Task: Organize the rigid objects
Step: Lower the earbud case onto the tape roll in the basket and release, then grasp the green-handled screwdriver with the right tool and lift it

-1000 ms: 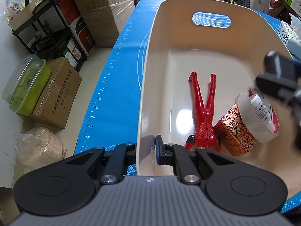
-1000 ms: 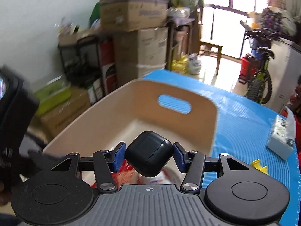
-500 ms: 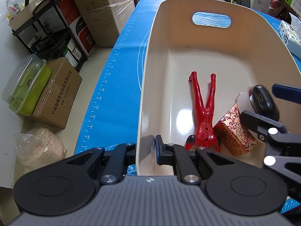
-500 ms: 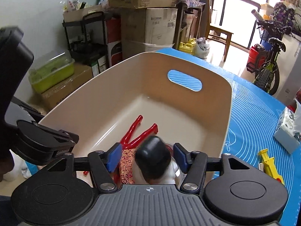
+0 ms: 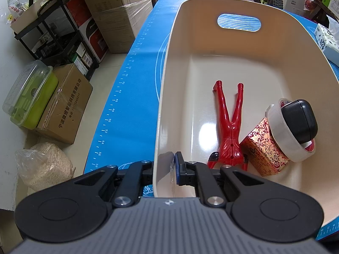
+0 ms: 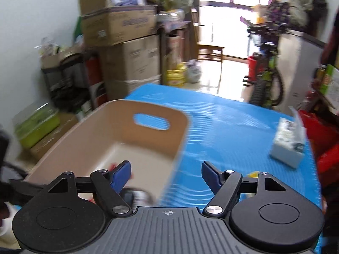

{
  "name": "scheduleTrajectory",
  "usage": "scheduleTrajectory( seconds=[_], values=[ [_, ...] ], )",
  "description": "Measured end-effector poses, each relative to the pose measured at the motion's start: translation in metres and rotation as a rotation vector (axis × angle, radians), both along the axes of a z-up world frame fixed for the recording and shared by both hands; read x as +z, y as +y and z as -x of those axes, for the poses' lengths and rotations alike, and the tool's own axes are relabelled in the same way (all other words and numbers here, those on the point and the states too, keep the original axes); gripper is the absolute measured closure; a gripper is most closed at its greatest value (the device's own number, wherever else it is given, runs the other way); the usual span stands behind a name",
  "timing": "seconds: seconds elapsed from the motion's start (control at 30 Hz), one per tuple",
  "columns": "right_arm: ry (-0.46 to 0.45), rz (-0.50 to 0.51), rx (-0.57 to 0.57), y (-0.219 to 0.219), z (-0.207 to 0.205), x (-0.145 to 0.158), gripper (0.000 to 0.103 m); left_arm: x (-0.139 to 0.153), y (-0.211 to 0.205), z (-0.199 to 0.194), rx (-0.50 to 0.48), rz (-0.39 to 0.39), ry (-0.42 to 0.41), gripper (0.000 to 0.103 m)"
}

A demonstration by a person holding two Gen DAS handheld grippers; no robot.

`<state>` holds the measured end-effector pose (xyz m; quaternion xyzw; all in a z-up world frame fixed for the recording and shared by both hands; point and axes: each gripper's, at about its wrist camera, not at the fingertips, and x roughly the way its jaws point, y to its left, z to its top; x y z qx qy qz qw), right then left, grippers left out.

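Note:
My left gripper (image 5: 164, 170) is shut on the near left wall of the beige bin (image 5: 167, 67). Inside the bin lie a red figure (image 5: 231, 124), a red-and-gold box (image 5: 264, 148) and a roll of clear tape (image 5: 284, 135). A black case (image 5: 300, 121) rests on top of the tape roll. My right gripper (image 6: 166, 175) hovers over the bin's right rim (image 6: 180, 148), its jaws opening with nothing between them. The right wrist view is blurred by motion.
A blue mat (image 6: 233, 131) covers the table. A white tissue pack (image 6: 288, 144) lies at the right and something yellow (image 6: 253, 174) peeks out behind the right finger. Cardboard boxes (image 5: 118, 14), a black rack (image 5: 57, 33) and a green container (image 5: 29, 97) stand on the floor to the left.
The right gripper let go of the black case, which now lies on the tape roll in the bin. It then swung away to the right and opened wider. The left gripper stayed put.

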<state>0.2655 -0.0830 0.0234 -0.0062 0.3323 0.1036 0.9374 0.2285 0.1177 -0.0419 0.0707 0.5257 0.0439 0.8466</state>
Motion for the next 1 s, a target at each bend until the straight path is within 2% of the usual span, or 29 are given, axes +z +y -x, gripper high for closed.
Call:
scheduleTrajectory(
  seconds=[0.23,0.43,0.6,0.77,1.0],
  values=[
    [0.051,0.058,-0.177,-0.044,-0.016,-0.037,0.024,0.000,0.000,0.000,0.000,0.000,0.000,0.089],
    [0.160,0.130,-0.231,-0.064,-0.031,-0.079,0.025,0.001,0.001,0.001,0.001,0.002,0.000,0.089],
    [0.219,0.129,-0.263,-0.081,-0.039,-0.107,0.027,0.001,0.001,0.001,0.001,0.002,0.000,0.089],
    [0.179,0.126,-0.267,-0.081,-0.044,-0.111,0.028,0.001,0.001,0.001,0.001,0.002,0.000,0.089],
    [0.188,0.115,-0.228,-0.074,-0.045,-0.107,0.036,0.000,0.001,0.000,0.001,0.002,0.000,0.089]
  ],
)
